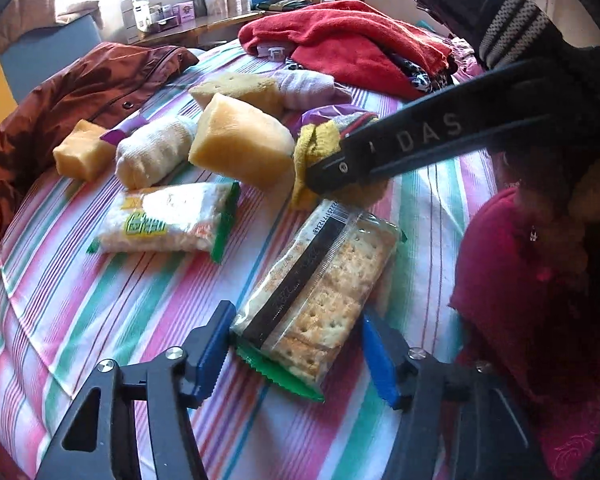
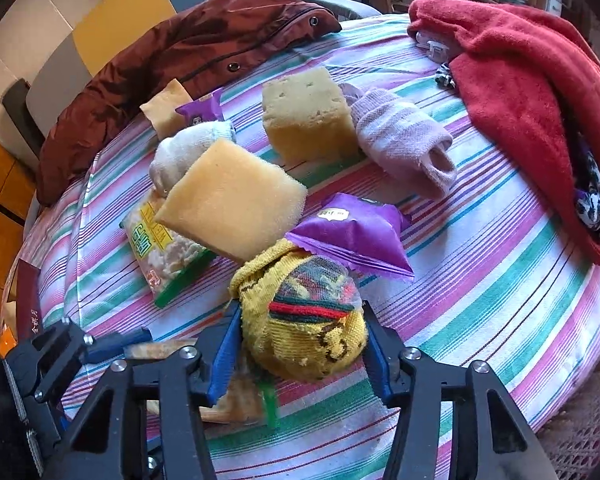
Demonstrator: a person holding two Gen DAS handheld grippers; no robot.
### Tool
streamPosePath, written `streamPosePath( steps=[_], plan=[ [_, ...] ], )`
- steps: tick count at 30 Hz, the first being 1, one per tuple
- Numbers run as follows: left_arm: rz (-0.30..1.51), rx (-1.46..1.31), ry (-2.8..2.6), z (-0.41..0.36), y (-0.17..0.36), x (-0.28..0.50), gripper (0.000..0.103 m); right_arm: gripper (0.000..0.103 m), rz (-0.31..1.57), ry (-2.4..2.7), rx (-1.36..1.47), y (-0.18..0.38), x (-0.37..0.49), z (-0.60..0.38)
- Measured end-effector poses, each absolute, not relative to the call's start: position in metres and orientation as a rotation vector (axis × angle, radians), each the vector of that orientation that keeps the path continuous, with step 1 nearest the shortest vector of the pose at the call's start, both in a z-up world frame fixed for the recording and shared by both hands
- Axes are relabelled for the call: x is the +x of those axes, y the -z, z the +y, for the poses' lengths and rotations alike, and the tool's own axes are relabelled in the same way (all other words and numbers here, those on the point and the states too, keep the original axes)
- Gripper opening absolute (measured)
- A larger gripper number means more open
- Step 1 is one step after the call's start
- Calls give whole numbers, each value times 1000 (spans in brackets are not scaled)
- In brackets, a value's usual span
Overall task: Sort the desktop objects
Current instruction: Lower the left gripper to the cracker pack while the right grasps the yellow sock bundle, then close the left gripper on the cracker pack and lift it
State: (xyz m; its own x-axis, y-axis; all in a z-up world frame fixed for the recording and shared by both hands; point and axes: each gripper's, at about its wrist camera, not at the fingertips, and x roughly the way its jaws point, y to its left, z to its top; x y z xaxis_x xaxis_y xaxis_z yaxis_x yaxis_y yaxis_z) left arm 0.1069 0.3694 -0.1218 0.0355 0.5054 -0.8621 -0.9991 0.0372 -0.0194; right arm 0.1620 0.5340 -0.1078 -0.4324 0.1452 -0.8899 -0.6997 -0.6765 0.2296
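Observation:
A clear packet of crackers (image 1: pixel 324 280) with a green end lies on the striped cloth (image 1: pixel 100 320). My left gripper (image 1: pixel 294 312) has its blue pads against the packet's two long sides near the green end. A rolled yellow patterned sock (image 2: pixel 304 332) sits between the blue pads of my right gripper (image 2: pixel 300 308), which press on both its sides. In the left wrist view the right gripper (image 1: pixel 324 168) reaches in from the right onto that yellow sock (image 1: pixel 312 144). In the right wrist view the cracker packet (image 2: pixel 236 400) lies partly hidden under the fingers.
Several yellow sponges (image 2: pixel 236 208), a white sock roll (image 1: pixel 152 156), a lilac sock roll (image 2: pixel 404 140), a purple snack bag (image 2: pixel 352 236) and a green-edged snack packet (image 1: pixel 168 220) crowd the cloth. A brown jacket (image 2: pixel 180 48) lies far left, red clothing (image 2: pixel 520 64) far right. A person's red sleeve (image 1: pixel 532 300) shows at right.

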Motion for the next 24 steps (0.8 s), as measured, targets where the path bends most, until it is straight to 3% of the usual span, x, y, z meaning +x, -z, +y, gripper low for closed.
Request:
streamPosePath(
  steps=[8, 15, 22, 23, 24],
  plan=[
    [787, -868, -1437, 337, 120, 114, 62, 49, 782, -2202, -1276, 106, 155, 522],
    [874, -833, -1406, 338, 120, 121, 76, 49, 777, -2232, -1311, 107, 149, 514],
    [926, -793, -1346, 357, 119, 120, 76, 50, 796, -2230, -1315, 108, 149, 516],
    [916, -799, -1335, 359, 119, 120, 75, 50, 795, -2230, -1316, 108, 149, 516],
    [901, -803, -1324, 360, 119, 120, 66, 50, 793, -2230, -1316, 108, 149, 516]
  ],
)
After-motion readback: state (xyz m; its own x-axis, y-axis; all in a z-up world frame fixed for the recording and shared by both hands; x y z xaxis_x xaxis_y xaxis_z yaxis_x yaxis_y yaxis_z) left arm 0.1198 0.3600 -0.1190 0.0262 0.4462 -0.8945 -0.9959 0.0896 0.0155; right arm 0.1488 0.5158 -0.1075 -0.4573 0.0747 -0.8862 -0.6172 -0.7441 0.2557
